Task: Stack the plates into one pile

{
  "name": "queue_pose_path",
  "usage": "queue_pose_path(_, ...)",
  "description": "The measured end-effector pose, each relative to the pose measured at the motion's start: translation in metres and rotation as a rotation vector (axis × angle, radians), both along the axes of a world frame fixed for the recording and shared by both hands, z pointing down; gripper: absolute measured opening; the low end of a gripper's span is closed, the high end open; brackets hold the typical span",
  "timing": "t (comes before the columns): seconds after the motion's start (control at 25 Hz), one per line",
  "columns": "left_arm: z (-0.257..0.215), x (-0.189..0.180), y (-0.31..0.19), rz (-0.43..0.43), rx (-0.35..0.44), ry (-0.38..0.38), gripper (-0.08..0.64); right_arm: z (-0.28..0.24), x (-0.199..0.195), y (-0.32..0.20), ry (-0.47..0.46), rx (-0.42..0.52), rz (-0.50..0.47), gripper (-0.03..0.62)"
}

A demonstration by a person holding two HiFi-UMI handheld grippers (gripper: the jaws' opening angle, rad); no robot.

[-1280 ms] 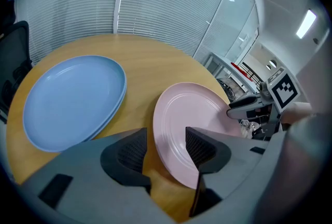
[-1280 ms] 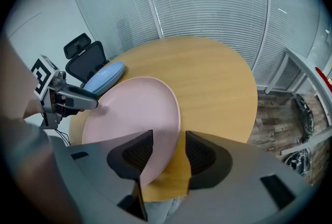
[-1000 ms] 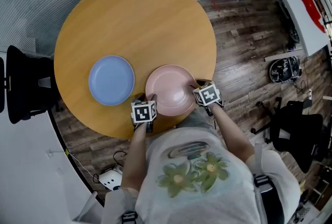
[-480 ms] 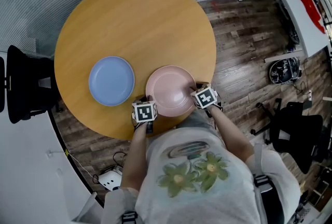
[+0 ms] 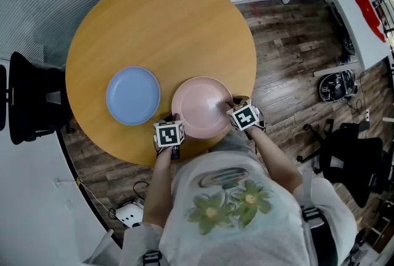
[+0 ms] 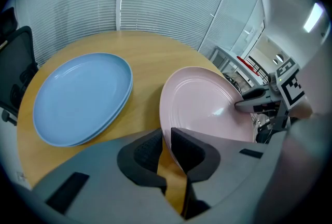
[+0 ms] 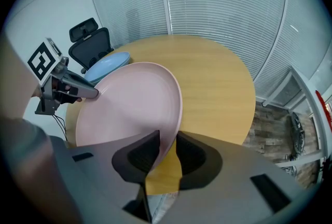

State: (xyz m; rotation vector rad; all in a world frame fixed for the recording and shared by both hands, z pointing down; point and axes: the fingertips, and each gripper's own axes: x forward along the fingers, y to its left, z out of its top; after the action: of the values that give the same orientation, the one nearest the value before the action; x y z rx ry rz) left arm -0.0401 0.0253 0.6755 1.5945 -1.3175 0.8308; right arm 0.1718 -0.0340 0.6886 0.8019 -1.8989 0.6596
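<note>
Rnd table [image 5: 166, 24]: pink plate [image 5: 200, 104] face-up

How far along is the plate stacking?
Done: nothing stacked yet; the blue plate and pink plate are side by side on the round table. In hand: the left gripper and right gripper have just closed their jaws on opposite sides of the pink plate's rim. Left: lift it and set it on the blue plate.

We see a pale pink plate [image 5: 200, 108], a light blue plate [image 5: 132, 95], a honey-tan table [image 5: 166, 24] and dark brown plank floor [image 5: 289, 74].
</note>
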Motion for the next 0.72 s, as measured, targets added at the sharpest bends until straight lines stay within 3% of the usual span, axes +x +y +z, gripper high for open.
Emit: queue_pose_path(0.72, -0.088, -0.02, -0.027, -0.047, 0.187, 0.035, 0.058, -0.093, -0.02, -0.04, -0.117, 0.189, 0.069, 0.1)
